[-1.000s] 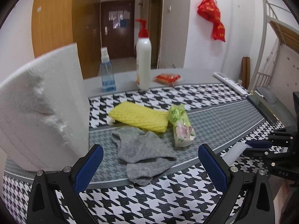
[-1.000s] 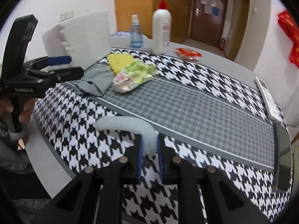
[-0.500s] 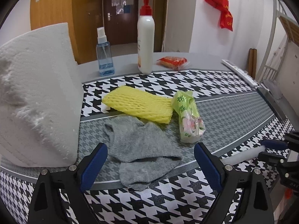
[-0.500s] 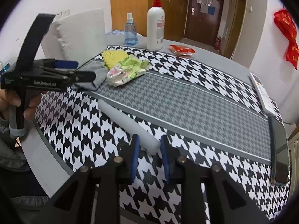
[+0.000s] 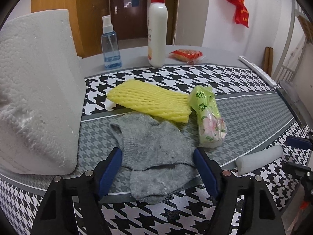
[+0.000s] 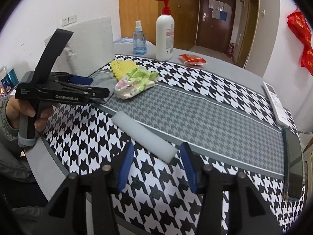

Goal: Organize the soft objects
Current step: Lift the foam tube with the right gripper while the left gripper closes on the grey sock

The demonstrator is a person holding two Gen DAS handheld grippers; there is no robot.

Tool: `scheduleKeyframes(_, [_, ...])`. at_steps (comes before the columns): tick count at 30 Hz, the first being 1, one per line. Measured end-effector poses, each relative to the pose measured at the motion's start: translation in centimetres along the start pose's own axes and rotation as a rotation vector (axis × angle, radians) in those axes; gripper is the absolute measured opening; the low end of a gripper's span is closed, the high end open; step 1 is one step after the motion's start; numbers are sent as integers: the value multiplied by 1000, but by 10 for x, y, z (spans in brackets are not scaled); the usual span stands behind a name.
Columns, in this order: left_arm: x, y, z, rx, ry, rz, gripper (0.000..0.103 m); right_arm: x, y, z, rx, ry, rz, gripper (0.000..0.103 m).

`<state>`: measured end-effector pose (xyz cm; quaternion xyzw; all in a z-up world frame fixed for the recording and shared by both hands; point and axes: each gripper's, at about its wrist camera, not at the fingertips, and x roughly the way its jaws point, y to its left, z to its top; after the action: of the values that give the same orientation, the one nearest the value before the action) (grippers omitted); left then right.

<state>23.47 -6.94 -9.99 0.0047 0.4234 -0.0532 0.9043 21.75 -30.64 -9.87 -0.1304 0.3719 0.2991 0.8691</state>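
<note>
A grey sock lies on the houndstooth mat, its near end between the open jaws of my left gripper. Behind it lie a yellow foam net and a green flowered tissue pack. A white foam stick lies flat on the mat; it also shows in the left wrist view. My right gripper is open, its jaws on either side of the stick's near end without gripping it. The left gripper also shows in the right wrist view, over the sock.
A big white foam block stands at the left. A blue spray bottle, a white pump bottle and a red snack packet stand at the back. A remote and a dark phone lie at the right edge.
My right gripper opened and let go of the foam stick, which now lies flat on the mat. My left gripper moved forward and down until its jaws straddle the sock.
</note>
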Motion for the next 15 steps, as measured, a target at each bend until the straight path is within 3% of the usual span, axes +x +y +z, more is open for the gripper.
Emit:
scheduleKeyframes(4, [1, -2, -1, 13, 5, -3, 69, 2, 0, 1, -5, 1, 4, 55])
scheduleKeyframes(7, [2, -3, 0, 15, 10, -4, 66, 4, 1, 1, -18, -3, 22, 62])
scheduleKeyframes(11, [1, -2, 1, 12, 4, -15, 49, 9, 5, 3, -40, -1, 52, 63])
scheduleKeyframes(15, [1, -2, 1, 14, 0, -38, 24, 15, 5, 4, -53, 9, 54, 63])
